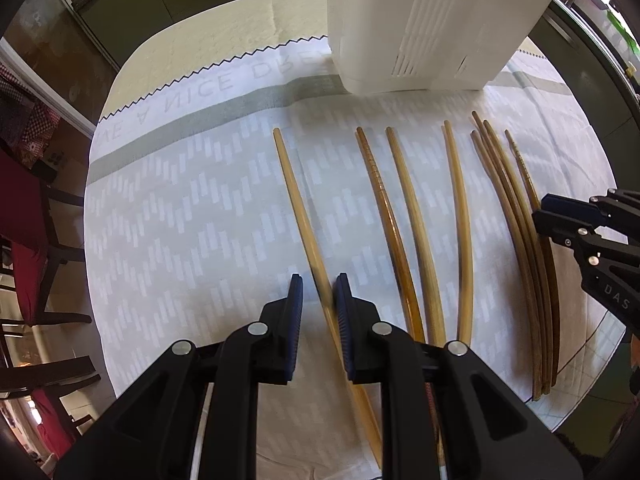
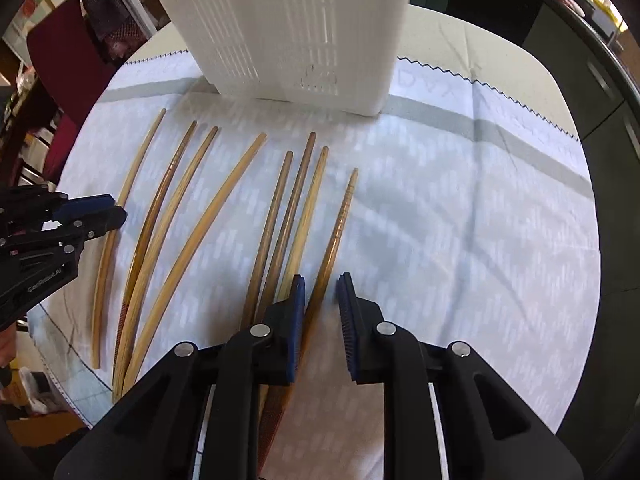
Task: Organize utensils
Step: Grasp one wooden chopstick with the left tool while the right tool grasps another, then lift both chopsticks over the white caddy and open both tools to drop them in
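On a patterned tablecloth [image 1: 180, 208], eight wooden chopsticks are being laid out before a white slotted holder [image 1: 432, 24]. The leftmost chopstick [image 1: 296, 208] and rightmost chopstick [image 2: 340, 224] are being straddled by the narrowly parted left gripper [image 1: 319, 292] and right gripper [image 2: 322, 292], seemingly for pickup.

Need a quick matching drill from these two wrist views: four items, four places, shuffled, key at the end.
Items:
1. pale wooden chopstick farthest left
2. brown ridged wooden chopstick farthest right
3. white slotted plastic holder
4. bunch of three wooden chopsticks

Places:
A. upright on the far side of the patterned white cloth
B. between the open left tongs
C. flat on the cloth, outside both tongs
D. between the open right tongs

Pairs: 1-B, 2-D, 3-A, 4-C
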Demonstrator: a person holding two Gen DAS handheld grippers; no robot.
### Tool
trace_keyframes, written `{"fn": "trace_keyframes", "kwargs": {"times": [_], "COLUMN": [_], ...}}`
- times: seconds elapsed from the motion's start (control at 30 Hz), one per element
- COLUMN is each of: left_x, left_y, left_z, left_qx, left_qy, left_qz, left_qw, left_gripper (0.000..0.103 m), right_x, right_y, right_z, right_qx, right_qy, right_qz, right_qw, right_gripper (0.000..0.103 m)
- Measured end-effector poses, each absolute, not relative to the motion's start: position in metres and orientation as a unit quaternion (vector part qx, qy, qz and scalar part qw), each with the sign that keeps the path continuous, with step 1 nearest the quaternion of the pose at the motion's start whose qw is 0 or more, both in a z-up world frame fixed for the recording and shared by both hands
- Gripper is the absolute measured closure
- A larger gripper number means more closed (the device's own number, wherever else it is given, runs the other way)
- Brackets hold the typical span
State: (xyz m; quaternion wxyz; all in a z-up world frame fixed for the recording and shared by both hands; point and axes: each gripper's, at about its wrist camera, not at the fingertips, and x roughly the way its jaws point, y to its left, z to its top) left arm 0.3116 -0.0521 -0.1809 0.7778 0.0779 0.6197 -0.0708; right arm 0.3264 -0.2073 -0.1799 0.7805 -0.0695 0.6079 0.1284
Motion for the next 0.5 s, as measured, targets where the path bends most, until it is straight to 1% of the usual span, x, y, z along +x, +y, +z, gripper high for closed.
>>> {"fn": "trace_keyframes", "kwargs": {"times": [0.13, 0.2, 0.23, 0.27, 0.43, 0.5], "left_x": [0.313, 0.313, 0.315, 0.315, 0.314, 0.311], "left_y": [-0.059, -0.057, -0.057, -0.057, -0.05, -0.048], "left_z": [-0.181, -0.181, -0.18, -0.18, -0.174, -0.163], "left_qx": [0.08, 0.075, 0.066, 0.062, 0.045, 0.047], "left_qy": [0.623, 0.624, 0.626, 0.626, 0.615, 0.6], "left_qz": [-0.067, -0.069, -0.075, -0.074, -0.074, -0.077], "left_qw": [0.775, 0.775, 0.773, 0.774, 0.784, 0.795], "left_gripper": [0.086, 0.09, 0.094, 0.095, 0.096, 0.096], "right_x": [0.331, 0.334, 0.334, 0.334, 0.324, 0.317], "right_y": [-0.197, -0.197, -0.196, -0.199, -0.209, -0.214], "right_z": [-0.184, -0.184, -0.181, -0.178, -0.15, -0.133], "right_qx": [-0.086, -0.076, -0.073, -0.064, -0.029, -0.016], "right_qy": [0.608, 0.609, 0.603, 0.597, 0.56, 0.538], "right_qz": [0.128, 0.127, 0.126, 0.128, 0.148, 0.156], "right_qw": [0.779, 0.779, 0.784, 0.789, 0.815, 0.828], "right_gripper": [0.093, 0.096, 0.096, 0.096, 0.096, 0.096]}}
